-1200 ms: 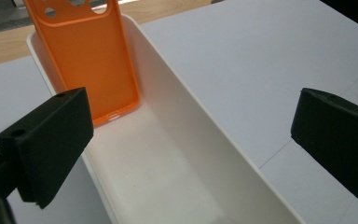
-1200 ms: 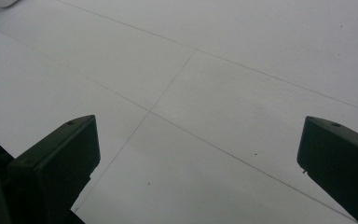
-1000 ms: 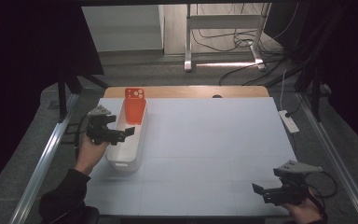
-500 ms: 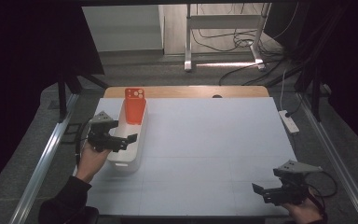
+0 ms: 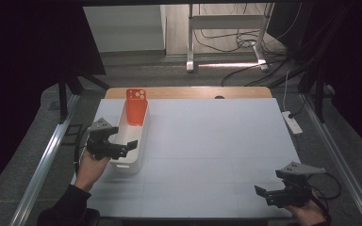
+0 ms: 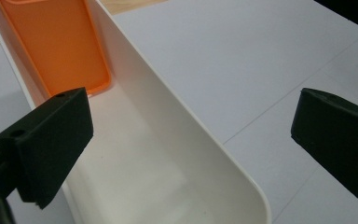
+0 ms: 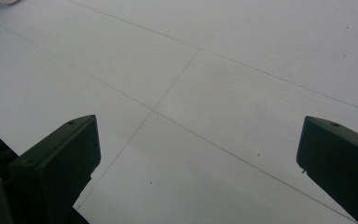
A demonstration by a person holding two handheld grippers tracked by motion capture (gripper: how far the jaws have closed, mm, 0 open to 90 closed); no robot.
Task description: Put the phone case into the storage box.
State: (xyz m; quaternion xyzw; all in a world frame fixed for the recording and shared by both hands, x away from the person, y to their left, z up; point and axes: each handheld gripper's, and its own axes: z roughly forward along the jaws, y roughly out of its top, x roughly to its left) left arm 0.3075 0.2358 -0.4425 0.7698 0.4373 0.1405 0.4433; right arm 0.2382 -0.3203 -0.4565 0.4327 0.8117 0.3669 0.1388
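Observation:
A long white bin (image 5: 140,141) lies on the left of the white table (image 5: 217,141). An orange phone case (image 5: 136,106) leans upright in its far end, also seen as the orange case (image 6: 56,42). My left gripper (image 5: 126,149) hovers open over the bin's near half, one jaw above the bin interior (image 6: 135,177), the other out past its right wall. My right gripper (image 5: 264,194) rests open near the table's front right corner, with only bare table surface (image 7: 205,93) between its jaws.
A white power strip (image 5: 292,122) lies just off the table's right edge. A wooden strip (image 5: 193,92) runs along the far edge. Metal rails (image 5: 52,155) flank the table, and a stand with cables (image 5: 226,42) is on the floor beyond.
My left gripper has moved nearer along the bin, toward its front half. The right gripper has stayed put.

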